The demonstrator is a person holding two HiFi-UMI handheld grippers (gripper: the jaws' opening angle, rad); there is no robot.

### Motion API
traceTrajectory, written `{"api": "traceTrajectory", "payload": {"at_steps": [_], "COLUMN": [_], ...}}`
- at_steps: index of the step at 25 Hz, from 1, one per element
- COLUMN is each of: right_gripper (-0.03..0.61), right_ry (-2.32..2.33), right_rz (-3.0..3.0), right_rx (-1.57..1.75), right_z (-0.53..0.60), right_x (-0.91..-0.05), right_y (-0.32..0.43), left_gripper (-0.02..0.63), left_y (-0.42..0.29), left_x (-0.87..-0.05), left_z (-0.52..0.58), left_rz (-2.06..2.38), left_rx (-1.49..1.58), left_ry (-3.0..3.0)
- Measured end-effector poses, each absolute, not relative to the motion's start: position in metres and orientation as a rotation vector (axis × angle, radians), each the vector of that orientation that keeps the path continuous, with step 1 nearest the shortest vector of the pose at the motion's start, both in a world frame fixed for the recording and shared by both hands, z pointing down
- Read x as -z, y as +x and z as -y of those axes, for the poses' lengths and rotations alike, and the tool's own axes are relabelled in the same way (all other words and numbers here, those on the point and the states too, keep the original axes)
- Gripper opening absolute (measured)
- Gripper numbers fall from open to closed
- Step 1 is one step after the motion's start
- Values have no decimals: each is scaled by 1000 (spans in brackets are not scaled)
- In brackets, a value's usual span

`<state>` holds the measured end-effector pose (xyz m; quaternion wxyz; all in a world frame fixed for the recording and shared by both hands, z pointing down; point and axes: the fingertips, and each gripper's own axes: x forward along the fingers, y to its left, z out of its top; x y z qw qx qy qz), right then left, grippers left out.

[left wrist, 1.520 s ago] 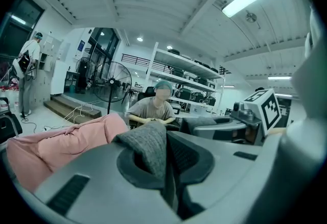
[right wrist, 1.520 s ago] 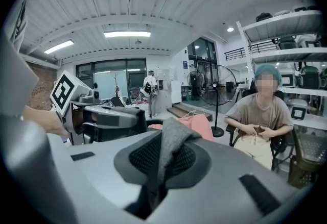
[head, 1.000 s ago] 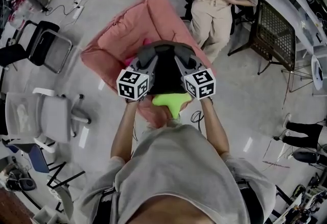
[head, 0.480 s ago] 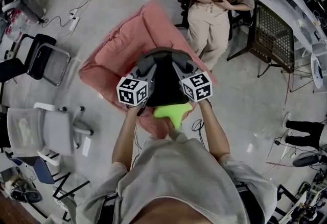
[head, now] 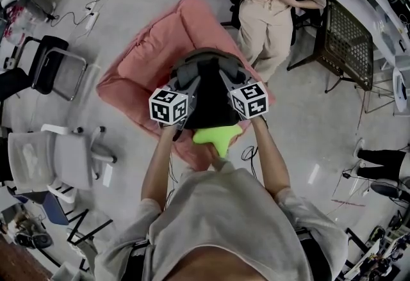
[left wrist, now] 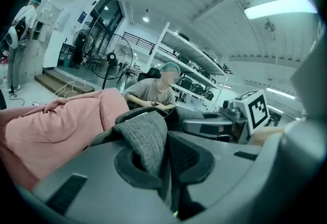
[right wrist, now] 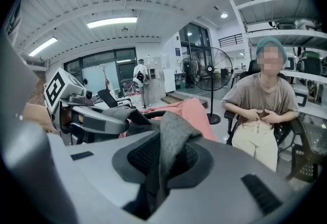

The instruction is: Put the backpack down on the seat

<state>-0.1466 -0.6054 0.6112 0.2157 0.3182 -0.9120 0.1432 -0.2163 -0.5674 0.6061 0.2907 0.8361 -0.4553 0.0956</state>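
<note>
Room: workshop with a polished grey floor (head: 128, 4), shelving and benches along the edges and loose cables, with open ground around the seat.
Seat: pink cushioned seat (head: 160, 49), low on the floor. It lies right under and beyond the load, its top bare.
Bystander: a person (head: 275, 11) sits on a chair just beside the seat's far corner, apart from the load.
Chairs: grey office chair (head: 54, 158) and black-framed chair (head: 54, 65) stand to the left, well apart from the seat.
Backpack: black backpack (head: 208, 104) hangs between the two grippers over the near half of the seat. Its lime-green panel (head: 216, 137) faces the holder. Whether its base already touches the cushion cannot be told.
Why two grips: one strap per gripper keeps the bag level and stops it from swinging, probably so it can settle flat.
Left strap (left wrist: 145, 139): grey padded webbing, folded into a ridge.
Right strap (right wrist: 171, 149): same webbing, standing up out of the pads.
Left gripper (left wrist: 153, 167): jaws narrow, pinched firmly on the left strap.
Right gripper (right wrist: 159, 169): jaws narrow and just beginning to open, with the right strap between the pads and pressed by them.
Stage: judged late — the bag is over the seat, and release looks close.
</note>
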Motion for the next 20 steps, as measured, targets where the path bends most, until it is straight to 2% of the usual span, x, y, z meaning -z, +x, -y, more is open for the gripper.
{"api": "traceTrajectory", "payload": {"at_steps": [4, 8, 10, 11, 17, 20], "right_gripper": [68, 101, 162, 202, 370, 408], "right_ry": [888, 882, 876, 875, 912, 954], "right_rz": [2501, 2464, 2448, 2444, 2404, 2381], "right_rx": [-427, -456, -489, -511, -554, -543], "right_z": [611, 612, 613, 613, 617, 620], "right_x": [-626, -641, -648, -651, -668, -674], "right_y": [-144, -140, -134, -132, -121, -114], "left_gripper": [53, 112, 181, 194, 220, 225], "left_y": [-216, -216, -218, -220, -225, -221], "left_x": [-618, -627, -628, -628, -623, -620], "left_z": [571, 569, 570, 571, 570, 568], "left_rz": [1223, 1229, 1237, 1246, 1286, 1288], "left_rx": [-288, -316, -328, -334, -346, -351], "left_ry": [2204, 2179, 2178, 2178, 2188, 2193]}}
